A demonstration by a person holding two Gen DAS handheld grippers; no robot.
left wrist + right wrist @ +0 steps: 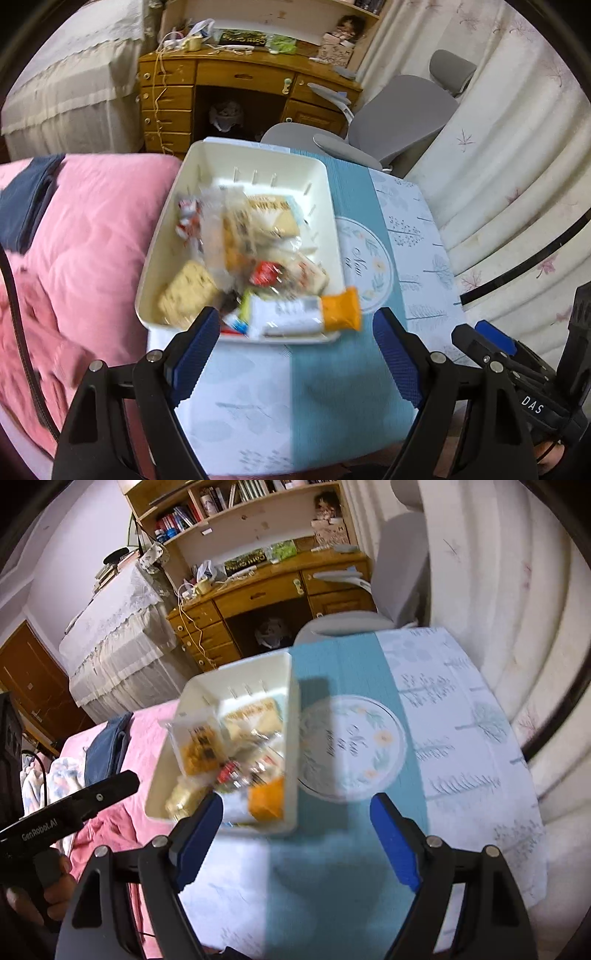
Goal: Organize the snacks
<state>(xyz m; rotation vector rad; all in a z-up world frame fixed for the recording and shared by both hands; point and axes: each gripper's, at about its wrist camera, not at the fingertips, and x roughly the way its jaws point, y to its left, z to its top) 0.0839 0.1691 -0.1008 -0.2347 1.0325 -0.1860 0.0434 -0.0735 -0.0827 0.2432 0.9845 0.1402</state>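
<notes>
A white plastic bin (164, 236) sits on a small table with a blue and white cloth (332, 398). It holds several wrapped snacks: cracker packs (188, 291), a red-wrapped candy (264, 273), and a white and orange bar (306, 314) lying over its near rim. My left gripper (295, 347) is open and empty, just short of the bin's near edge. My right gripper (295, 834) is open and empty, above the cloth, with the bin (291, 686) ahead to the left. The left gripper's body (66, 816) shows at the right wrist view's left edge.
A pink quilted bed (85, 258) lies left of the table. A wooden desk (236, 81) with clutter and a grey chair (399, 114) stand behind. A curtain (498, 166) hangs on the right. The cloth's round printed motif (351, 749) lies right of the bin.
</notes>
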